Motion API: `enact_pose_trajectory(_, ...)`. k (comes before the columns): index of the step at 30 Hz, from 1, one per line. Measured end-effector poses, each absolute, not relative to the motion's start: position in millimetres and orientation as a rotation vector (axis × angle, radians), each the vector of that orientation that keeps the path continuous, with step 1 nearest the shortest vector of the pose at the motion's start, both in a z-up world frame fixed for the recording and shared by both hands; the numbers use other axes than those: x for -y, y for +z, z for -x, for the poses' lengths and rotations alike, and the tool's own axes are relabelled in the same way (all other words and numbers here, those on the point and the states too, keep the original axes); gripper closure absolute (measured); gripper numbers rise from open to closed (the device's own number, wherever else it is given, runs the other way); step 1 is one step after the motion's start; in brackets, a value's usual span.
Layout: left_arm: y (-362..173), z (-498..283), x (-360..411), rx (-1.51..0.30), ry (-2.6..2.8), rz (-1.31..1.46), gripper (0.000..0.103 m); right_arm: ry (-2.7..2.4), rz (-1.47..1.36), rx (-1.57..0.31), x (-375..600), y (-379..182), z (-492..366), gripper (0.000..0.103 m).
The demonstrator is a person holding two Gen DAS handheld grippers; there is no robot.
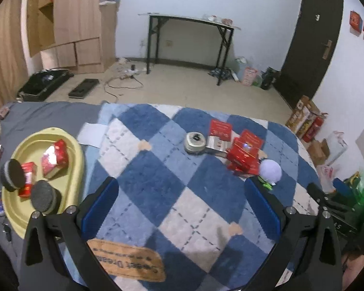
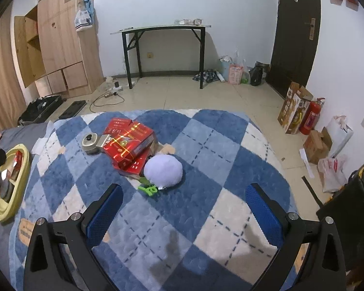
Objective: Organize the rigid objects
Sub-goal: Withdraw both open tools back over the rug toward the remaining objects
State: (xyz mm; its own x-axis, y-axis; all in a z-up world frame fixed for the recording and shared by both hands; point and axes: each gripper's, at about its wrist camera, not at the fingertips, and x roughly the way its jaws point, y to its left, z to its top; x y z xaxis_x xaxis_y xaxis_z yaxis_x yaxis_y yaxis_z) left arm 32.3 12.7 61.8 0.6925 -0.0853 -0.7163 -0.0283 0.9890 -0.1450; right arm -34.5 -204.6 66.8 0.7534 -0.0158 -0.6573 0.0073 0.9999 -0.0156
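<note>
Both tongs were spread wide with nothing between their blue pads: the left tongs (image 1: pixel 180 203) at the bottom of the left wrist view, the right tongs (image 2: pixel 183 208) at the bottom of the right wrist view, each hovering over the blue-and-white checked blanket (image 2: pixel 206 145) on the bed. The loose things lay ahead of both, in a cluster toward the far edge of the blanket. For the right tongs the cluster sat ahead and a little to the left of centre; for the left tongs it lay ahead and well to the right, so the right hand looked nearer. At its heart was a shiny red box (image 2: pixel 129 143), its long axis running diagonally from lower left to upper right in the right wrist view, stacked on other red packets. A white plush ball (image 2: pixel 163 169) touched the stack's near side, with a green clip (image 2: pixel 149 190) beside it, and a round metal tin (image 2: pixel 91 143) sat just to the left. At the left edge of the left wrist view, a yellow tray (image 1: pixel 72 145) already held red packets (image 1: pixel 54 157) and two dark round pads (image 1: pixel 42 198).
</note>
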Motion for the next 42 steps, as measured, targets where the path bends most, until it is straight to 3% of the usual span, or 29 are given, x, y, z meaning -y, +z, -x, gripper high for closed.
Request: enact_pose_trajectory(42, 25.5, -59.3, -0.5, -0.844, -0.085, 0.114, 0.000, 0.062, -0.056, -0.835, 227.0, 9.2, -12.6, 0.000)
